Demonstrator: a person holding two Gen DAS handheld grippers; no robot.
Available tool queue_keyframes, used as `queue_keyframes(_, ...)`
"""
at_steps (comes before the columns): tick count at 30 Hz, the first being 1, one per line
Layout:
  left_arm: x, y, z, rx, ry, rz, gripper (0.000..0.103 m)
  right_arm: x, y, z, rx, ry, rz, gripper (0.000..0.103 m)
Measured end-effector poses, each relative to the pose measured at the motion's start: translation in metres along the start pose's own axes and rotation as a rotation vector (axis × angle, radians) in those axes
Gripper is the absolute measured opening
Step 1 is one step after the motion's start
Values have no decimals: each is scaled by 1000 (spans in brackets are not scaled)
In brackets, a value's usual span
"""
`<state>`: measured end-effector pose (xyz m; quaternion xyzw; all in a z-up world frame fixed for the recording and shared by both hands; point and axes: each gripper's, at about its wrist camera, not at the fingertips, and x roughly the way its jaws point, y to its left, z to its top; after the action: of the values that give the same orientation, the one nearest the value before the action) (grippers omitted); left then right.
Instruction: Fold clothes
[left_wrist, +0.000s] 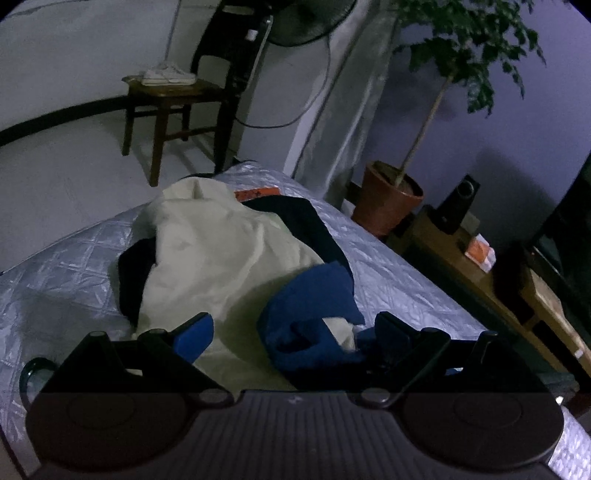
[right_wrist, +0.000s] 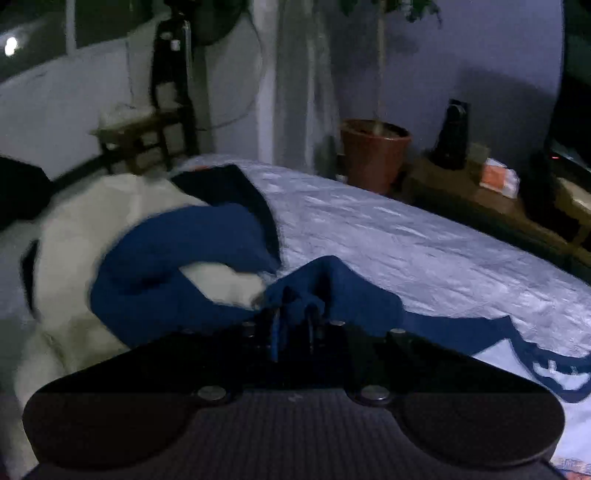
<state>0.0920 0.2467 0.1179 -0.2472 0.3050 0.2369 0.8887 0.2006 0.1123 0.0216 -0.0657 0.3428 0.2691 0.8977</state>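
- A blue garment (right_wrist: 177, 273) lies crumpled on the mattress (right_wrist: 424, 236), draped partly over a cream garment (left_wrist: 221, 251).
- A bunched fold of the blue cloth sits between the fingers of the right gripper (right_wrist: 295, 317), which are drawn close and clench it; the rest trails away on both sides.
- In the left wrist view the blue cloth lies between the fingers of the left gripper (left_wrist: 293, 328), nearer the right-hand one; the jaws stand wide apart, released, pressing nothing.
- A dark garment (left_wrist: 295, 214) lies under the cream one.
- Beyond the mattress stand a wooden chair (left_wrist: 173, 99) and a potted plant (left_wrist: 388, 199).
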Motion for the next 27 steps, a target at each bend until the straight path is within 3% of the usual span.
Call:
queue_keyframes(1,1,0,0,0,2,-1,93,0,3,0,-1,1,22,30)
queue_keyframes(3,2,-1,0,8,12,-5,93,-6,0,-7,10,1,20,74)
queue_keyframes(7,4,-5,-2,20,23,-15,93,-46,-32,-33,166,-43,38,72)
queue_keyframes(10,4,-7,-4,20,32,-21,94,-83,-50,-70,236,-66,-26,73)
queue_keyframes(13,6,-12,-8,34,44,-34,94,-107,-59,-106,226,-42,-125,75)
queue_keyframes(18,14,-31,-23,140,106,-65,94,-144,-75,-123,144,-45,-204,75)
queue_keyframes(22,17,-49,-36,213,150,-101,94,-201,-155,-143,349,-61,-360,78)
queue_keyframes(25,19,-64,-50,273,179,-122,94,-227,-214,-173,435,25,-529,78)
queue_keyframes(27,23,-75,-62,315,206,-130,94,-232,-238,-190,494,74,-547,78)
